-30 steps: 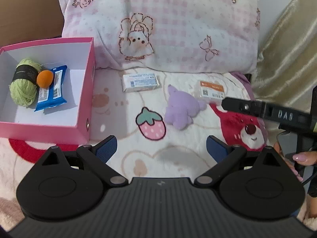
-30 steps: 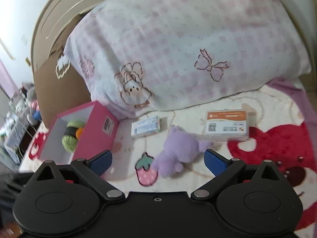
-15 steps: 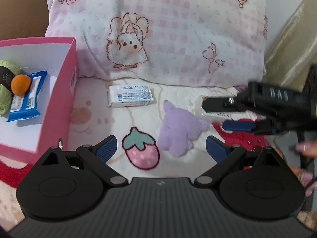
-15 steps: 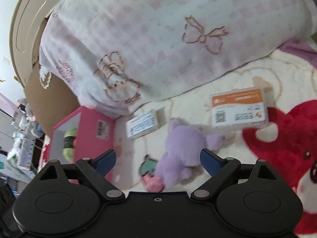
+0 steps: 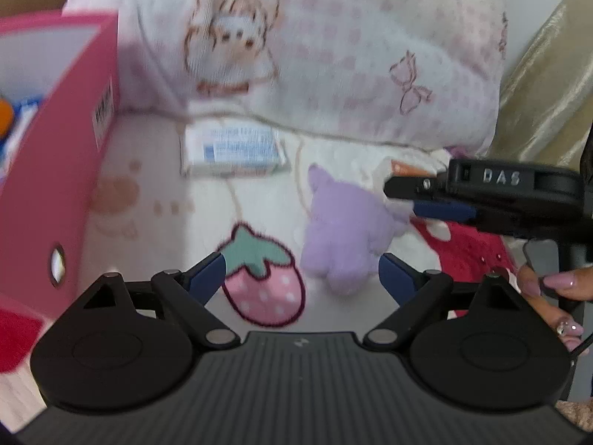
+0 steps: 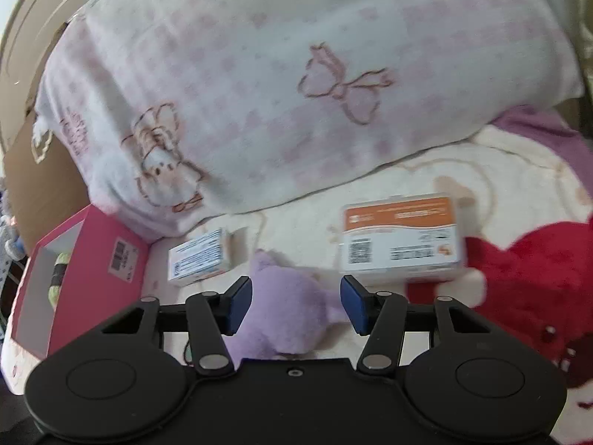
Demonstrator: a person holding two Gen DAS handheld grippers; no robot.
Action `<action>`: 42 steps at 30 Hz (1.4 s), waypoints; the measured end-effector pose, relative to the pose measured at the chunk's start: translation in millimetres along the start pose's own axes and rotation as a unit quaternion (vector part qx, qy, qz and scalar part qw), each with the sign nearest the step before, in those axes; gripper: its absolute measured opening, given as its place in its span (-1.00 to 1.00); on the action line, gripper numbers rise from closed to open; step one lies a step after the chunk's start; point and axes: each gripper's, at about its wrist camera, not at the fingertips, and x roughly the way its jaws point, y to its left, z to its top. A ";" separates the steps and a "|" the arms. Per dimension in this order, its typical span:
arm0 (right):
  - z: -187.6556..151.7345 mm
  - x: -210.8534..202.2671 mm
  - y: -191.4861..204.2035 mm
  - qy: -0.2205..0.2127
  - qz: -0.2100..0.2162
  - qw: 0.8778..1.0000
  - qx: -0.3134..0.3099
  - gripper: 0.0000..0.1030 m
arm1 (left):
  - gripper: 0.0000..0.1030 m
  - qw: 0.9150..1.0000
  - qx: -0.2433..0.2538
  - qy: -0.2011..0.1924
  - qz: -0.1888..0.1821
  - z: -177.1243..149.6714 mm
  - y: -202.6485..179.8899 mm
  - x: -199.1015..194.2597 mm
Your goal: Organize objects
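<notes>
A purple plush toy (image 5: 343,235) lies on the patterned blanket. My right gripper (image 6: 295,302) has come over it, and the plush (image 6: 287,315) sits between its blue pads, which are half closed and still apart from it. In the left wrist view the right gripper (image 5: 422,194) reaches in from the right at the plush's edge. My left gripper (image 5: 302,278) is open and empty, just in front of the plush. A white and blue packet (image 5: 233,148) and an orange and white box (image 6: 400,239) lie nearby. The pink box (image 5: 74,141) stands at the left.
A large pink checked pillow (image 6: 278,85) lies behind the objects. The pink box holds green yarn (image 6: 59,274), an orange ball (image 5: 4,115) and a blue wrapper. A gold curtain (image 5: 548,74) hangs at the right. A hand with painted nails (image 5: 556,289) holds the right gripper.
Both grippers moved forward towards the plush. The right gripper came down over it and its jaws narrowed around it. The pink box slid to the left edge of the left view.
</notes>
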 end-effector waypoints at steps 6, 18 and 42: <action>-3.3 15.8 16.8 0.019 -0.017 0.997 -0.070 0.14 | 0.22 1.000 0.012 -0.008 -0.017 -6.9 2.6 11.1; -1.7 35.5 -14.2 0.043 0.019 0.999 -0.017 0.20 | -0.34 0.999 -0.017 0.007 -0.038 -11.2 9.3 27.2; -15.3 6.2 -9.5 0.057 0.031 0.998 0.011 -0.25 | -0.64 0.994 -0.071 -0.006 -0.083 -19.9 18.1 25.2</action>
